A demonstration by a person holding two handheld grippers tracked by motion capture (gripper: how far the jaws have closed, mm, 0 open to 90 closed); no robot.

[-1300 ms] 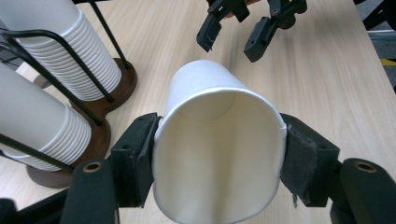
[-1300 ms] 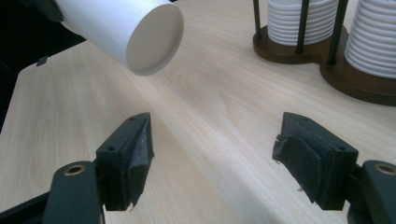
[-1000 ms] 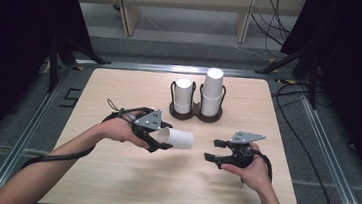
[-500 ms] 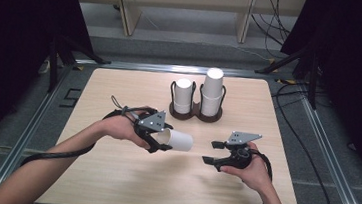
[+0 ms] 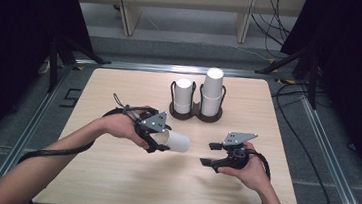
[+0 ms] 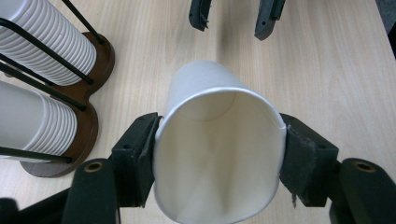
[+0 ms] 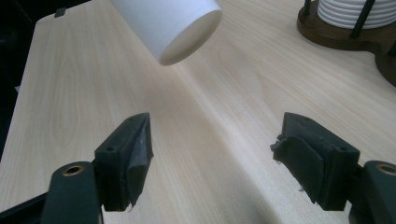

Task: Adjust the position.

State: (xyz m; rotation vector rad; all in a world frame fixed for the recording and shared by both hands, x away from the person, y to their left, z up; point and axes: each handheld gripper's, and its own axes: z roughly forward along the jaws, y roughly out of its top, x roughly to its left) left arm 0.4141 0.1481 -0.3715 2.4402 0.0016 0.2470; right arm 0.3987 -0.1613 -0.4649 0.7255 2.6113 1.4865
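A white paper cup (image 5: pixel 179 142) lies on its side in the air just above the table, with my left gripper (image 5: pixel 161 141) shut on its rim end. In the left gripper view the cup (image 6: pixel 205 93) shows its open mouth, pinched between both black pads of the left gripper (image 6: pixel 218 156). My right gripper (image 5: pixel 208 154) is open a short way to the cup's right, its jaws pointing at the cup's bottom. In the right gripper view the cup (image 7: pixel 173 23) hangs beyond the wide-open right gripper (image 7: pixel 219 144).
A dark wooden rack (image 5: pixel 195 114) with wire posts stands at the table's far middle. It holds a shorter stack of white cups (image 5: pixel 182 94) and a taller stack (image 5: pixel 212 90). The stacks (image 6: pixel 42 42) lie left of the held cup. Bare wooden table (image 5: pixel 111 180) surrounds both hands.
My left gripper has drifted slightly toward the near edge with the cup still in it. The right gripper has barely moved.
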